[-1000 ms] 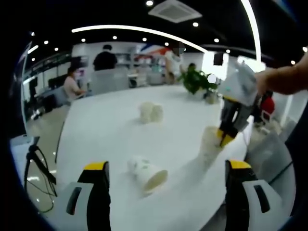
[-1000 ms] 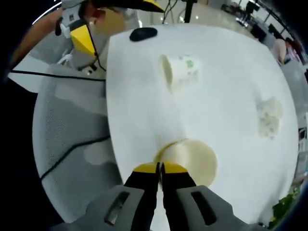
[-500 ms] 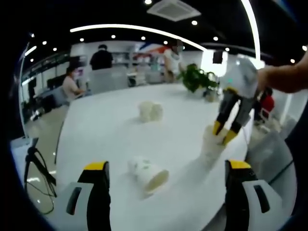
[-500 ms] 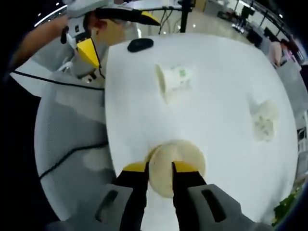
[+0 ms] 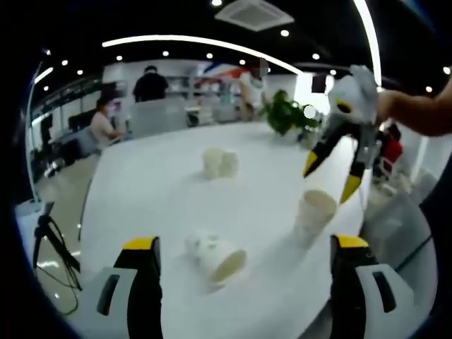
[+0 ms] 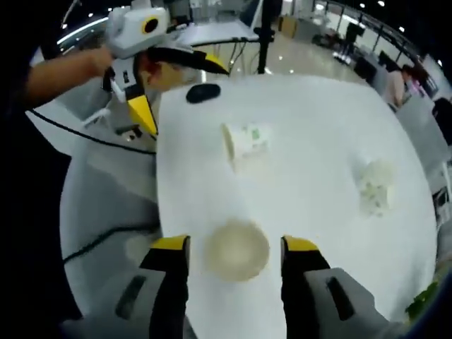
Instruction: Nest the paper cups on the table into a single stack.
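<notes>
Far cups (image 5: 220, 163), blurred, number unclear

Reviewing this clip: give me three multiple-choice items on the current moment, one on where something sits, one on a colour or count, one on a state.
1. Where is the upright paper cup in the right gripper view?
A. between the right hand-held gripper's open jaws
B. beside the black object
C. on the floor

2. What colour are the jaw tips of the left hand-held gripper?
A. red
B. yellow
C. green

3. How does the printed paper cup nearest the left hand-held gripper lie?
A. upright
B. upside down
C. on its side

Answers: 1 A, the cup's open mouth sits on the white table between the two spread jaws, untouched. 2 B, both tips are yellow. 3 C, its mouth faces sideways along the table.
</notes>
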`<state>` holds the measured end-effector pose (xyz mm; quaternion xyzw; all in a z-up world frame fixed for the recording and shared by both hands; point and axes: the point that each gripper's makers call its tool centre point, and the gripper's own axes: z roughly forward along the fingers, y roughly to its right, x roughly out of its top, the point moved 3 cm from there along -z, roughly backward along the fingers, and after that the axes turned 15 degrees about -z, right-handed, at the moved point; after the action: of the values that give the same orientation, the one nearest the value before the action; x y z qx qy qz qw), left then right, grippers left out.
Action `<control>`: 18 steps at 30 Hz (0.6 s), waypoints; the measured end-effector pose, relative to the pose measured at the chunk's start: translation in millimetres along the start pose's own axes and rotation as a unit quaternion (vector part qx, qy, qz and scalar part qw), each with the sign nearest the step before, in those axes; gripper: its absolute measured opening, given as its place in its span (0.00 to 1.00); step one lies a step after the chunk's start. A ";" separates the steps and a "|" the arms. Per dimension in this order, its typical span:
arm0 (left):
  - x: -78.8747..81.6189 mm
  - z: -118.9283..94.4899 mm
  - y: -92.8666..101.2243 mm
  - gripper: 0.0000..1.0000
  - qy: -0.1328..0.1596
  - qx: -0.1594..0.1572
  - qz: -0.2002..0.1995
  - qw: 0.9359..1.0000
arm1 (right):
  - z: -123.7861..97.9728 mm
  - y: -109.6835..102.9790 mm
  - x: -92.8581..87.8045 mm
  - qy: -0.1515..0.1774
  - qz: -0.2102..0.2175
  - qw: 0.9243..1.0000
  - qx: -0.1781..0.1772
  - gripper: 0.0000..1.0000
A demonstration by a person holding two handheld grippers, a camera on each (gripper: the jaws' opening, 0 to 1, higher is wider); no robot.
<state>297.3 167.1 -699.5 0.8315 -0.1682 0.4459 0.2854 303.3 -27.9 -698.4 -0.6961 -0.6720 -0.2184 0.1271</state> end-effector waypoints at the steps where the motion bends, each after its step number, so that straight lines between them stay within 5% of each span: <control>1: -0.1 0.8 -1.3 0.99 0.001 0.000 0.000 1.000 | -5.7 3.2 0.2 0.013 0.010 1.000 -0.009 0.51; 10: 1.5 2.9 -4.3 0.99 0.003 0.002 0.004 1.000 | -38.7 22.0 -14.5 0.100 0.061 0.990 -0.076 0.62; 18: 0.2 1.6 -12.2 0.99 0.006 0.006 0.004 1.000 | -57.5 25.2 -46.5 0.168 0.112 0.969 -0.144 0.71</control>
<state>305.0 175.6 -704.1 0.8298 -0.1670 0.4533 0.2796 320.6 -97.6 -667.4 -0.7310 -0.5203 -0.4111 0.1608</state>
